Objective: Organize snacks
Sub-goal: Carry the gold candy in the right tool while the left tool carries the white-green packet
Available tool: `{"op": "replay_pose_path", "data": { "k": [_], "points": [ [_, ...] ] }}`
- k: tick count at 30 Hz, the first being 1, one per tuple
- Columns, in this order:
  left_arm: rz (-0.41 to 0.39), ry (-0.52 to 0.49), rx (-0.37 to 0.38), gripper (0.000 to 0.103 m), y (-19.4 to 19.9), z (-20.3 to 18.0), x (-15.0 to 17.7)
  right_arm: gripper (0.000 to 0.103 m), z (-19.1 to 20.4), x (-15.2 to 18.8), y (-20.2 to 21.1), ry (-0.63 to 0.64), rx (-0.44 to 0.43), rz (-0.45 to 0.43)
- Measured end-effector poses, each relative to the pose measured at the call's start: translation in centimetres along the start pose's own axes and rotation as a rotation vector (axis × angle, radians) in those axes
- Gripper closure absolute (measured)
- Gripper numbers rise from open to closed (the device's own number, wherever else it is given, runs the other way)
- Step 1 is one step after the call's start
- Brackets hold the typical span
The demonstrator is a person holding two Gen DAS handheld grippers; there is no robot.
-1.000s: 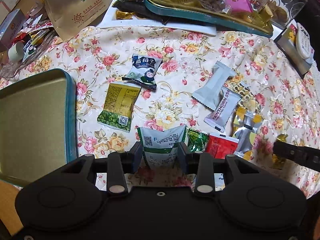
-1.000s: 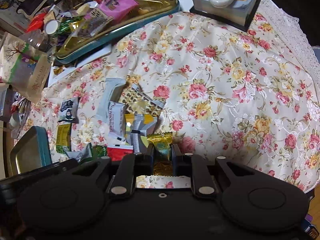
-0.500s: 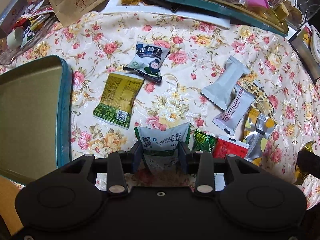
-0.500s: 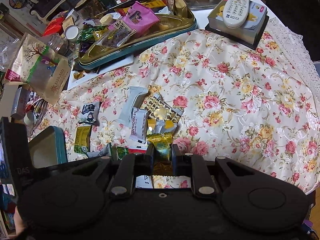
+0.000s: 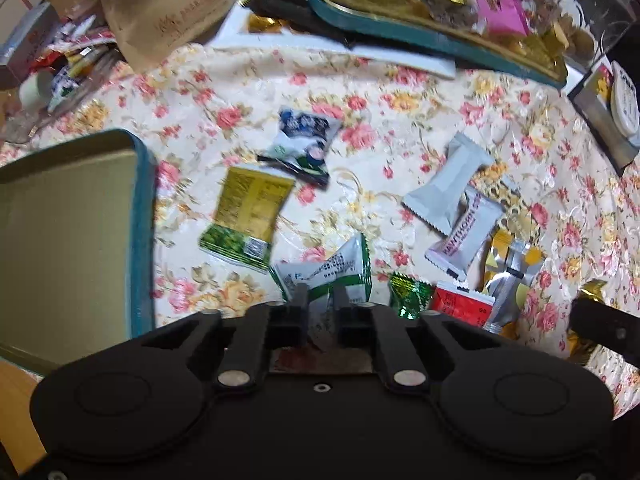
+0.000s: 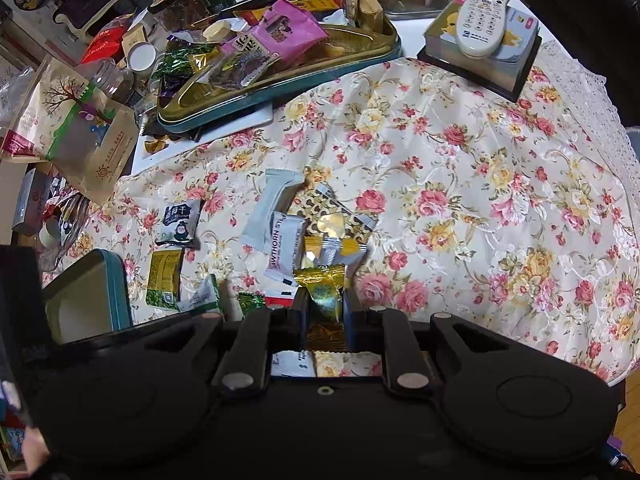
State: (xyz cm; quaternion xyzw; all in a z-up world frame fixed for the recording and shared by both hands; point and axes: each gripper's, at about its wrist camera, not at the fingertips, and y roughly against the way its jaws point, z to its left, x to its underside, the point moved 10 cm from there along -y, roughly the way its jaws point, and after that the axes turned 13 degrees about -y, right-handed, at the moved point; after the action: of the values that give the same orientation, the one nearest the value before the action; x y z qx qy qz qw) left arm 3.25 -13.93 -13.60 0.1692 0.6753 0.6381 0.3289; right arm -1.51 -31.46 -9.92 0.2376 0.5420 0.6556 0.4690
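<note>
Two snacks are held at once: the left gripper (image 5: 321,300) has its fingers clenched on a white-and-green packet (image 5: 332,270), crumpled between them, its long axis running roughly across the view with one corner tilted up to the right; the right gripper (image 6: 325,307) is clamped on a gold-wrapped candy (image 6: 322,286), which stands upright along the fingers, its fanned twist end pointing away from the camera. Both sit just above the floral tablecloth (image 6: 460,168). Left of the packet lies an open teal tin (image 5: 142,236) with a bare gold inside. A yellow-green packet (image 5: 246,216) lies between tin and packet, its long axis pointing away, and a blue-and-white pouch (image 5: 304,146) sits just beyond it. To the right cluster a white bar wrapper (image 5: 444,190), a hawthorn strip packet (image 5: 466,232), a small green candy (image 5: 408,294), a red packet (image 5: 460,308) and a silver-and-yellow sachet (image 5: 512,276). Farther back, a larger teal tray (image 6: 280,88) is heaped with sweets, and a remote control (image 6: 482,16) rests on a box.
</note>
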Motion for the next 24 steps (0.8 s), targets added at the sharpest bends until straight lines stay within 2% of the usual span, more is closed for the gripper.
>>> {"op": "replay_pose_path", "data": {
  "k": [6,9,15,19,21,24],
  "points": [
    [-0.047,0.045,0.005,0.095,2.2,3.0,-0.4,0.084,3.1,-0.1,-0.2,0.013,-0.025,-0.001],
    [-0.046,0.063,0.014,0.092,2.2,4.0,-0.1,0.084,4.5,0.0,-0.4,0.027,-0.035,0.001],
    [0.006,0.122,0.114,0.084,0.8,2.7,0.4,0.084,5.0,0.6,-0.8,0.051,-0.03,-0.004],
    [-0.008,0.098,0.042,0.083,0.2,1.8,-0.1,0.084,3.8,0.8,-1.0,0.036,-0.019,0.007],
    [-0.006,0.091,0.022,0.077,-0.3,1.5,-0.3,0.084,3.3,0.6,-0.8,0.023,-0.024,0.009],
    [-0.028,0.083,-0.007,0.077,-0.6,1.3,-0.6,0.084,2.7,0.2,-0.2,0.013,-0.035,-0.005]
  ]
}}
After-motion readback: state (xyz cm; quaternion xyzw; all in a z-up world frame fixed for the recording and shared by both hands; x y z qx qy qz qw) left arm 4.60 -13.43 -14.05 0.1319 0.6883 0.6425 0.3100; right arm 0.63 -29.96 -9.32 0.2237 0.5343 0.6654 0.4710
